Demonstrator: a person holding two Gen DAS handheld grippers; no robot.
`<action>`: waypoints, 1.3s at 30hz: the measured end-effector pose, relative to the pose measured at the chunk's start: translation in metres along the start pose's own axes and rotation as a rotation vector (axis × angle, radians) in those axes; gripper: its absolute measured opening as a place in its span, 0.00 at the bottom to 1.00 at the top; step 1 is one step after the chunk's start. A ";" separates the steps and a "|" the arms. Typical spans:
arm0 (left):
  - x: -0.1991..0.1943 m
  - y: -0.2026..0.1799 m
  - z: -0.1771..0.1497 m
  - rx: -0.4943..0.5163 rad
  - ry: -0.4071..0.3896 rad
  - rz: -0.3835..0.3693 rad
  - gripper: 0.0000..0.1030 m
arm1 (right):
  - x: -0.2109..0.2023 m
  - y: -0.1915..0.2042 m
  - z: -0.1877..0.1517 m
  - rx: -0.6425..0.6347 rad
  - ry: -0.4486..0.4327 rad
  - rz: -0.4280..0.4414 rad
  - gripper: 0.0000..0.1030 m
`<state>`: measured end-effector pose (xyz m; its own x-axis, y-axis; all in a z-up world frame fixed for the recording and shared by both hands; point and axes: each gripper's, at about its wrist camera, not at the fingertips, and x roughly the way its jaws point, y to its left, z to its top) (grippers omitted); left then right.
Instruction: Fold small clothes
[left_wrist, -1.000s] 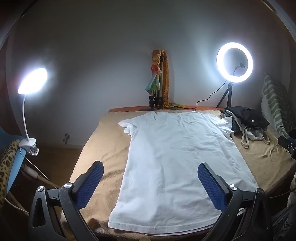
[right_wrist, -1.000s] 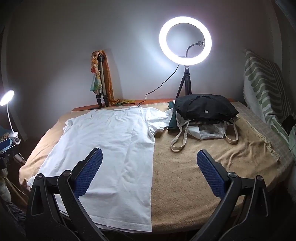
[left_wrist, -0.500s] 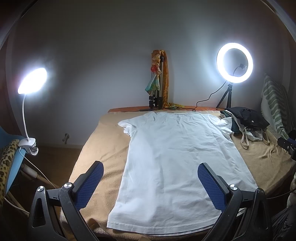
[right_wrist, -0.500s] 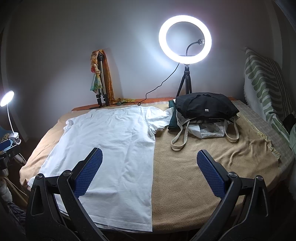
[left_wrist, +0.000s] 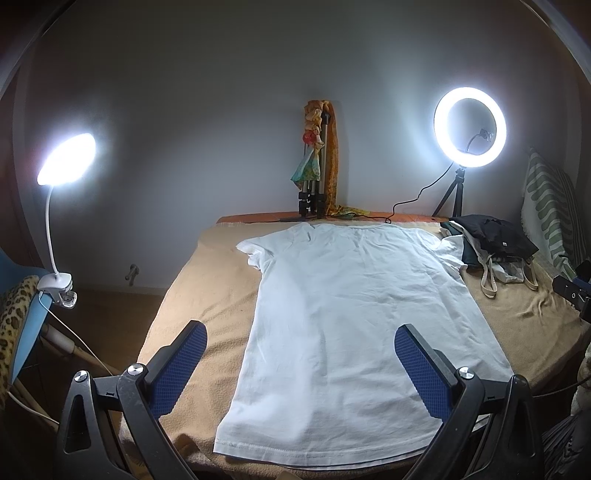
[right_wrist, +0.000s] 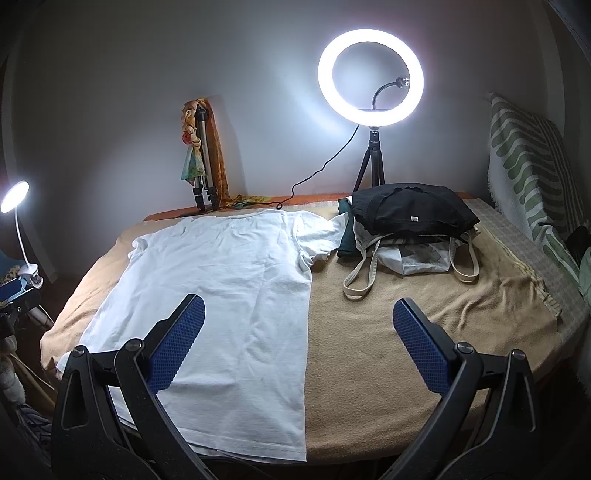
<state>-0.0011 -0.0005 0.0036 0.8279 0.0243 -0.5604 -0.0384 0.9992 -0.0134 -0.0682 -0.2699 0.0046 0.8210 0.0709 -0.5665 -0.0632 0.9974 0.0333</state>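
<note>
A white T-shirt (left_wrist: 354, 314) lies flat and spread out on a tan blanket (left_wrist: 207, 306), collar far, hem near. It also shows in the right wrist view (right_wrist: 221, 295), on the left half of the bed. My left gripper (left_wrist: 301, 354) is open and empty, hovering above the shirt's hem end. My right gripper (right_wrist: 295, 332) is open and empty, above the shirt's right edge near the hem. Neither touches the cloth.
A pile of dark clothes and a tote bag (right_wrist: 410, 229) sits at the far right of the bed. A ring light (right_wrist: 369, 74) and a folded tripod (right_wrist: 203, 162) stand at the back wall. A clip lamp (left_wrist: 62, 162) is at left. A striped pillow (right_wrist: 532, 166) is at right.
Both views have shifted very slightly; the shirt and both open grippers look the same.
</note>
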 end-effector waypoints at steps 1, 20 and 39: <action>0.000 -0.001 0.000 0.000 -0.001 0.001 1.00 | 0.000 0.000 0.000 0.001 0.000 0.001 1.00; 0.000 -0.005 0.004 -0.002 0.002 0.002 1.00 | 0.001 0.001 0.000 0.002 0.000 0.001 1.00; 0.000 0.003 -0.001 -0.009 0.000 0.000 1.00 | 0.002 0.006 0.001 -0.002 -0.001 0.008 1.00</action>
<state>-0.0014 0.0024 0.0031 0.8277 0.0248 -0.5606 -0.0436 0.9988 -0.0202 -0.0665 -0.2636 0.0049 0.8209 0.0792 -0.5656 -0.0712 0.9968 0.0362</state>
